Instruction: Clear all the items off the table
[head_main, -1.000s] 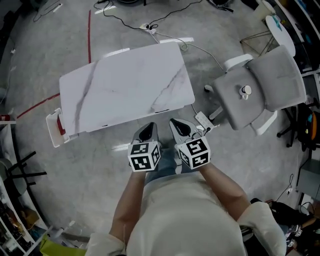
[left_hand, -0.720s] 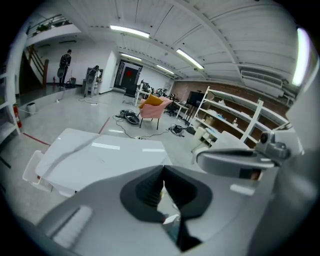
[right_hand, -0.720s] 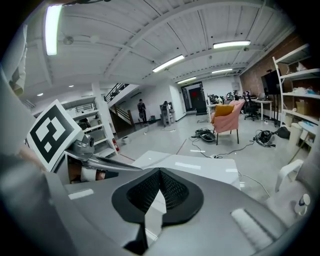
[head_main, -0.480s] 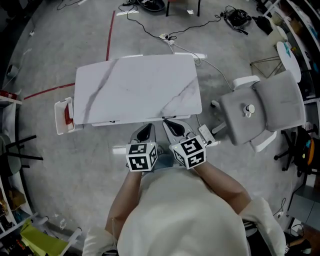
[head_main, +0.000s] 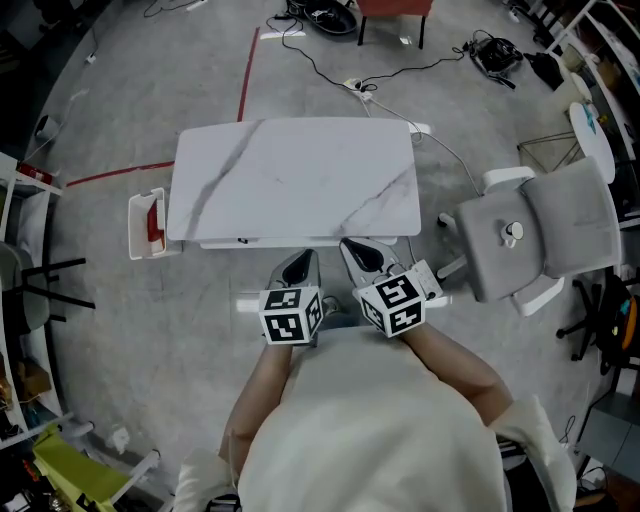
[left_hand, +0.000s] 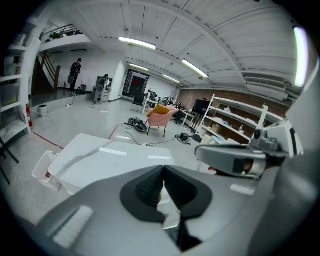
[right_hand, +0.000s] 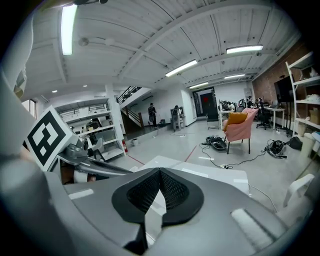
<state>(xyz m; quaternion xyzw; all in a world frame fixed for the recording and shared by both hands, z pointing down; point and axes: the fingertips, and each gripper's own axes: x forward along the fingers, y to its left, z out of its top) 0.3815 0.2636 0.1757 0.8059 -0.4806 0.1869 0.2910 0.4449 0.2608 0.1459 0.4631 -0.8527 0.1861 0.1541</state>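
Head view: the left tongs (head_main: 297, 262) and the right tongs (head_main: 360, 255) hover side by side close to the person's body, noses aimed at the near edge of the desk (head_main: 300, 180), marker cubes (head_main: 290, 313) facing up. Into the left gripper view: the left tongs (left_hand: 162, 175) are pressed together, dark pads meeting with nothing caught between them. Right gripper view, same story: the right tongs (right_hand: 160, 176) are closed pad to pad, gripping nothing. The desk shows its white top with grey marble veins. A white tray (head_main: 140, 243) sits just beside its left end, and a red thing (head_main: 153, 222) lies in it; what it is, I can't make out. A grey office chair (head_main: 530, 240) stands on the floor off the desk's right end. Beyond the far edge, cables (head_main: 400, 70) trail across the concrete and a red line (head_main: 245, 90) runs along the floor. The right gripper view picks out a pink chair (right_hand: 239, 125) well beyond the desk
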